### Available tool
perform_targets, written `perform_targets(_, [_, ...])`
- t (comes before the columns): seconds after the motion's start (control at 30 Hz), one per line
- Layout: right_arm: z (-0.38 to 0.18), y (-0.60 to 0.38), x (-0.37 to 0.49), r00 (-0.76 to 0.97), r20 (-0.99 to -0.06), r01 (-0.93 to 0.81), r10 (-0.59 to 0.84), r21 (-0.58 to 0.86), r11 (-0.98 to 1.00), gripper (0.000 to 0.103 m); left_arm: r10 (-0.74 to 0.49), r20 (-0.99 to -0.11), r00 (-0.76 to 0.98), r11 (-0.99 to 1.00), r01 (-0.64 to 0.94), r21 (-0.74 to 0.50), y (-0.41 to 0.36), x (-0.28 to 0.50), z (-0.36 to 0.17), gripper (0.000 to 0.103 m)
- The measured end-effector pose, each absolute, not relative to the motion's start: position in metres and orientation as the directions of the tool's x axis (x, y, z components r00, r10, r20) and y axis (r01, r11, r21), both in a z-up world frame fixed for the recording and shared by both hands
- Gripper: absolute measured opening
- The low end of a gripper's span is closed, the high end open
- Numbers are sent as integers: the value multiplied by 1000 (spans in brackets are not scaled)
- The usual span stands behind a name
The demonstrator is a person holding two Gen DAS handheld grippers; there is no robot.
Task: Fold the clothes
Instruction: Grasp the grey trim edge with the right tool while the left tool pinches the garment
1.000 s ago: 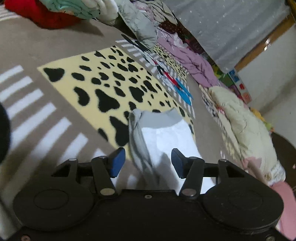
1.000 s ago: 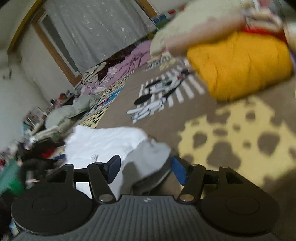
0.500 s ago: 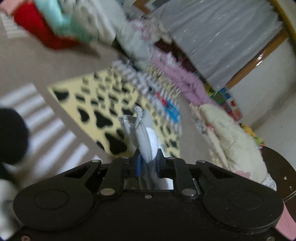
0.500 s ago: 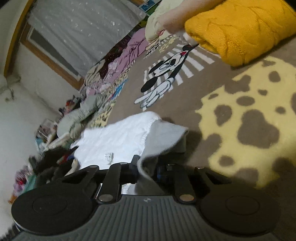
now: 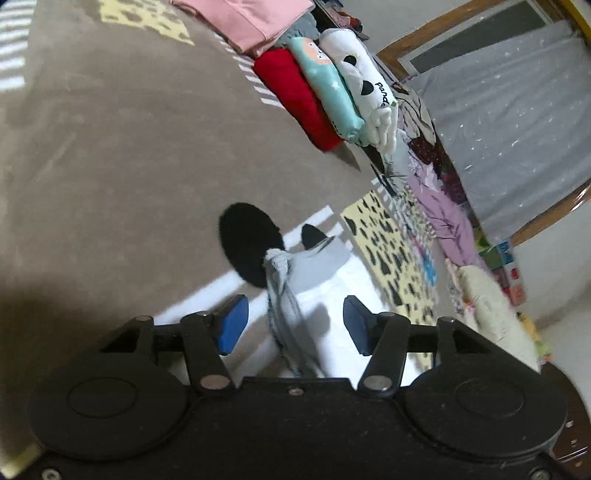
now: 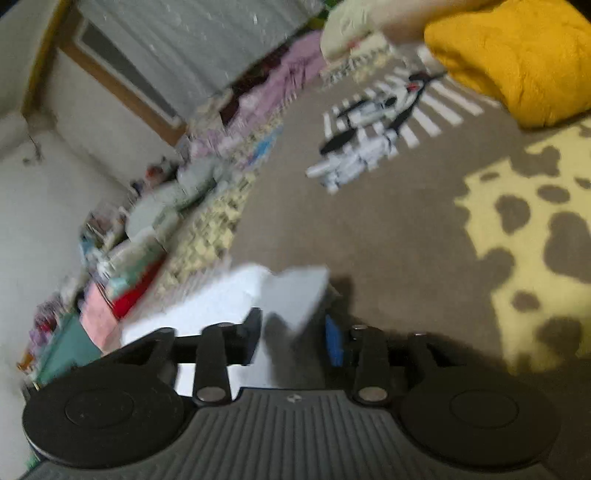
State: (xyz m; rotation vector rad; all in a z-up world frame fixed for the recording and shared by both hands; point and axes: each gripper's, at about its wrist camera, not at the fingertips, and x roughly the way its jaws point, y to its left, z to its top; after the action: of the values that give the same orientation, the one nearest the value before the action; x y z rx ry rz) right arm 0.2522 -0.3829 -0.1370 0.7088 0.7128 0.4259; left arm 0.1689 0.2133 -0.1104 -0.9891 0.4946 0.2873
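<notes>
A white garment with grey trim (image 5: 325, 280) lies on the patterned carpet, its bunched grey edge running between the blue pads of my left gripper (image 5: 291, 325). The left jaws stand wide apart, not clamping the cloth. In the right wrist view the same garment (image 6: 258, 295) lies just ahead of my right gripper (image 6: 293, 338), its grey corner between the parted fingers. The right view is blurred by motion.
A stack of folded clothes, red, teal and white panda (image 5: 332, 92), sits on the carpet beyond, with a pink folded piece (image 5: 251, 18) behind it. Loose clothes (image 5: 443, 218) line the curtained window. A yellow knit pile (image 6: 517, 59) lies at the right.
Both grippers were shut on the garment half a second ago and have opened. The garment has been carried over and laid down; both views have swung.
</notes>
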Motion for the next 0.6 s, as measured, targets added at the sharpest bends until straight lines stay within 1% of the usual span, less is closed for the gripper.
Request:
perform_targets(0.03, [-136,-382,249,691,-442,-115,572,713,691,63,3,-518,855,535,-439,-721,213,172,-110,56])
perform_targets(0.17, [-133,-370,239,682,-475,-121,556,677,726,63,-20,-523,852,579,-417,-701,209,185,-114,57])
perform_targets(0.3, [-134,-355,234,683,-492,-128,540,647,751,62,-25,-523,852,651,-384,-655,197,193,-111,56])
perform_targets(0.33, [-134,-352,235,689,-494,-127,531,639,759,59,-24,-526,850,668,-378,-641,194,195,-111,50])
perform_targets(0.37, [-135,-349,235,692,-496,-127,524,631,765,47,-16,-535,845,689,-378,-618,192,198,-112,41])
perform_targets(0.4, [-139,-347,237,689,-500,-130,525,627,768,40,-15,-542,840,707,-374,-600,191,201,-113,26])
perform_targets(0.43, [-141,-344,240,684,-503,-132,528,626,768,27,-26,-542,840,711,-365,-600,191,204,-115,19])
perform_targets(0.47, [-143,-342,241,684,-502,-132,529,628,767,23,-21,-530,848,707,-362,-607,192,202,-115,18])
perform_targets(0.5, [-144,-340,242,688,-498,-135,528,627,768,21,-4,-509,861,707,-357,-610,192,197,-110,18])
perform_targets(0.57, [-137,-337,240,717,-470,-156,514,611,776,20,31,-464,885,708,-347,-615,193,188,-100,18])
perform_targets(0.6, [-132,-338,238,737,-442,-170,510,610,774,20,40,-457,889,705,-349,-617,194,185,-99,20])
